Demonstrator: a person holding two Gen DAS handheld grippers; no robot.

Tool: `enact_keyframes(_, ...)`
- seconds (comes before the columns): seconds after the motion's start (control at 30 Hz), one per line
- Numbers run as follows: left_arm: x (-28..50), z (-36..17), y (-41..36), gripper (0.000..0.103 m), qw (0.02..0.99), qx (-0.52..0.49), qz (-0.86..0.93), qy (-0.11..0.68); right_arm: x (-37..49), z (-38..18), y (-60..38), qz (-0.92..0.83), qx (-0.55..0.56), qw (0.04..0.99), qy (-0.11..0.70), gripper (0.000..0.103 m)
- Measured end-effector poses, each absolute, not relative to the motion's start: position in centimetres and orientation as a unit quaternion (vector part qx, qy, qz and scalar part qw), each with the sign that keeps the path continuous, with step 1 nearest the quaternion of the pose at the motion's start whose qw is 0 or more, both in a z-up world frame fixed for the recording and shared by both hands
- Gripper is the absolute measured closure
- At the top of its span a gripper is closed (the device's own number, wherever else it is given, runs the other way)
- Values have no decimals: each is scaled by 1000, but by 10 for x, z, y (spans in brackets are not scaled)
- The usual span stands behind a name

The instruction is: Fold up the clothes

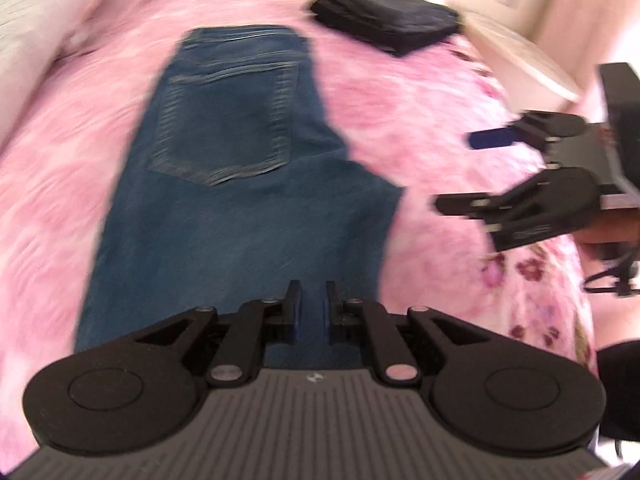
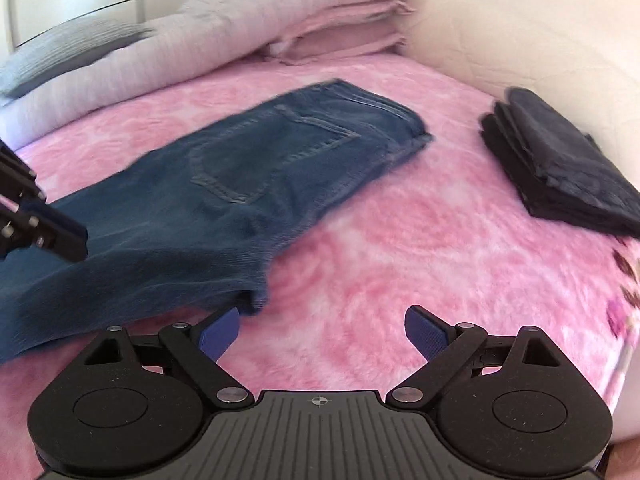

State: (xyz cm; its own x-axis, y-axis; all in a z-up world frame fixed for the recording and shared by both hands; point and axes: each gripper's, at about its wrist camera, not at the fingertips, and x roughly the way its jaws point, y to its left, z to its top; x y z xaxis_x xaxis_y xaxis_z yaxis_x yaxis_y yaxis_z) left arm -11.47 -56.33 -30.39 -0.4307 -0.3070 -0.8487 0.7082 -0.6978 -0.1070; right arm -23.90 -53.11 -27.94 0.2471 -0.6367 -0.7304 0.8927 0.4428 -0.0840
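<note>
A pair of blue jeans (image 1: 224, 128) lies flat on the pink blanket, folded lengthwise with the back pocket up and the waistband at the far end. My left gripper (image 1: 312, 308) hovers over the near end, its jaws almost together with denim between them. In the right wrist view the jeans (image 2: 248, 160) stretch from the middle to the lower left, where the left gripper (image 2: 48, 228) sits on them. My right gripper (image 2: 322, 332) is wide open and holds nothing, just right of the jeans' near corner. It also shows as the right gripper (image 1: 456, 170) beside the jeans.
A stack of dark folded clothes (image 2: 560, 168) rests on the blanket (image 2: 400, 260) at the far right, also seen as the dark stack (image 1: 384, 16). Pale pillows and folded bedding (image 2: 200, 40) line the far side. A white padded wall (image 2: 520, 40) bounds the right.
</note>
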Motion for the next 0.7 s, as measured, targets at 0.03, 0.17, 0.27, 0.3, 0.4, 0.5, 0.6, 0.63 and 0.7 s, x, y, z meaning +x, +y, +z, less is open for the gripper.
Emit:
enact_keyframes(0.03, -103, -300, -558, 96, 332, 430, -804, 241, -234, -277, -531, -482, 172, 778, 363, 10)
enact_keyframes(0.17, -53, -283, -526, 88, 413, 422, -759, 272, -214, -268, -530, -422, 148, 812, 374, 10)
enact_keyframes(0.27, -7, -273, -489, 84, 478, 413, -712, 306, -198, -260, -529, -376, 130, 835, 381, 10)
enact_keyframes(0.3, 9, -271, -474, 83, 502, 411, -692, 318, -193, -258, -529, -360, 124, 842, 384, 10)
enact_keyframes(0.4, 59, -267, -424, 83, 568, 405, -625, 350, -161, -255, -522, -304, 96, 864, 390, 10)
enact_keyframes(0.5, 112, -268, -372, 78, 625, 388, -563, 378, -119, -254, -506, -237, 57, 885, 397, 10)
enact_keyframes(0.6, 168, -274, -328, 76, 670, 355, -514, 401, -71, -256, -482, -171, 1, 898, 406, 10)
enact_keyframes(0.63, 186, -276, -316, 75, 683, 344, -501, 405, -55, -257, -473, -149, -18, 900, 408, 10)
enact_keyframes(0.7, 219, -285, -300, 72, 702, 314, -484, 418, -25, -266, -464, -119, -48, 897, 423, 10)
